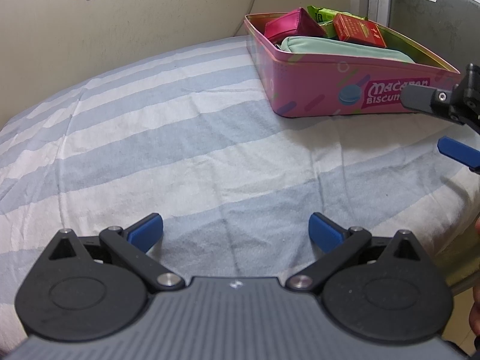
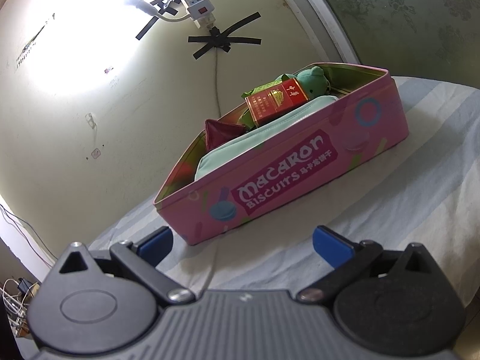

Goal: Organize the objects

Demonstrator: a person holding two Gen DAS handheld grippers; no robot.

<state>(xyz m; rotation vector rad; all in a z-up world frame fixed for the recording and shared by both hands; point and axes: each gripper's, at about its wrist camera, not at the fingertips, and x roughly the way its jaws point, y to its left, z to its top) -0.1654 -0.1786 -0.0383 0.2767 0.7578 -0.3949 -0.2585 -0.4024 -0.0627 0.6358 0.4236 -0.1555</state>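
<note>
Pink biscuit tin (image 2: 300, 162) resting on striped bedsheet (image 1: 180, 138) near the wall, filled with mint pouch (image 2: 240, 147), red box (image 2: 276, 99), magenta pouch (image 1: 288, 25) and green plush (image 2: 313, 79); left gripper (image 1: 236, 231) and right gripper (image 2: 242, 240) both spread wide, empty, just short of the tin.

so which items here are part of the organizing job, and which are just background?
Job:
pink biscuit tin
mint pouch
red cigarette pack
magenta pouch
green plush
green packets

Background:
striped bedsheet
power strips
black tape
wall
</note>
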